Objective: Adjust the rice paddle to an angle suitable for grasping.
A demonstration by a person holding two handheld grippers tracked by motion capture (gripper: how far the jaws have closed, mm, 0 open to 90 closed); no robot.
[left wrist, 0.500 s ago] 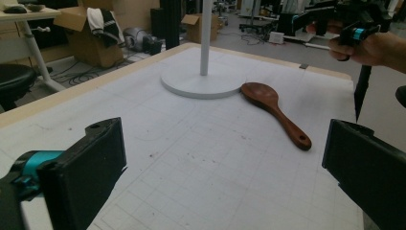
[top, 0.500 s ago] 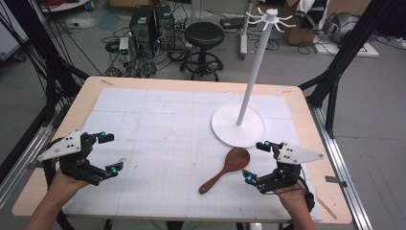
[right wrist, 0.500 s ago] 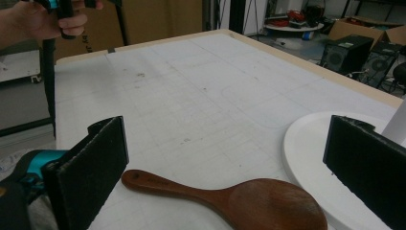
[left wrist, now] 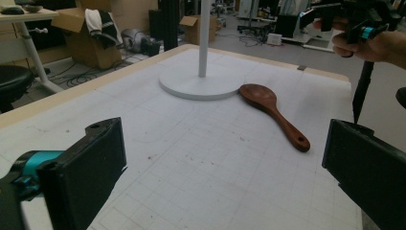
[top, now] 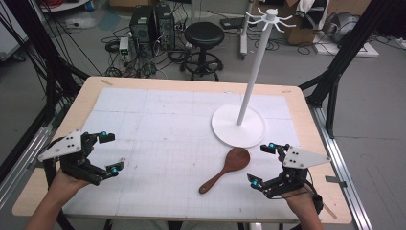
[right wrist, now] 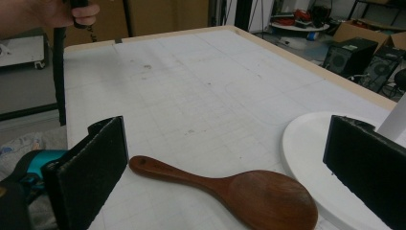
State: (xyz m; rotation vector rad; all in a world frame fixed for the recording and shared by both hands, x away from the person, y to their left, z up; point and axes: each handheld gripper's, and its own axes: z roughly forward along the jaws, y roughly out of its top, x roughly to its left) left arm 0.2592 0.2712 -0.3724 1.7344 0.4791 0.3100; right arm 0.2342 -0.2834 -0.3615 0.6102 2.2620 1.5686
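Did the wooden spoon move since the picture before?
No. The wooden spoon lies in the same spot, its bowl just below the white stand base, as it did before.

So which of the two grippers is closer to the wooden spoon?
The right gripper: the wooden spoon lies just beside its open fingers, while the left gripper sits far across the mat.

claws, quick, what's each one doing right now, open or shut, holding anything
Left claw: open, holding nothing, over the mat.
Right claw: open, holding nothing, beside the wooden spoon.
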